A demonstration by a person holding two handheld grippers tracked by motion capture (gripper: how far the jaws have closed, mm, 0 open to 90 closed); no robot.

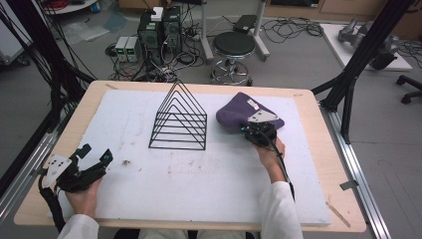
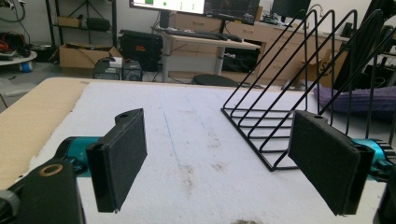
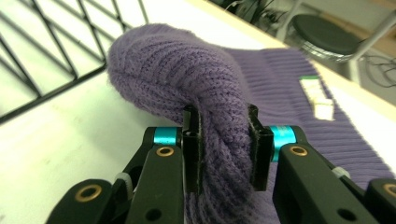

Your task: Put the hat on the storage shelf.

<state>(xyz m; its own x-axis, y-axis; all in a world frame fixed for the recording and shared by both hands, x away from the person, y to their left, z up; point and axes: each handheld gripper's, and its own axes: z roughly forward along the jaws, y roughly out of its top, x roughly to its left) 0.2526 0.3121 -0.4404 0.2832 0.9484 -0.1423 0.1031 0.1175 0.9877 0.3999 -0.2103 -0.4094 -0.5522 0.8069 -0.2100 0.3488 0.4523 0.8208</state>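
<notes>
A purple knitted hat (image 1: 239, 112) lies on the white foam mat, right of the black wire rack (image 1: 178, 119). My right gripper (image 1: 254, 130) is shut on the hat's near edge; in the right gripper view the knit (image 3: 187, 70) bunches up between the black pads (image 3: 193, 149), its folded edge lifted off the mat. A white label (image 3: 317, 95) shows on the flat part of the hat. My left gripper (image 1: 94, 155) rests at the mat's near left corner, open, nothing between its fingers (image 2: 119, 156). The rack (image 2: 299, 84) stands ahead of it to the right.
The white foam mat (image 1: 164, 174) covers most of the wooden table (image 1: 318, 144). Beyond the table's far edge stand a round stool (image 1: 233, 47) and computer boxes with cables (image 1: 159, 35). Black frame struts rise at both sides of the table.
</notes>
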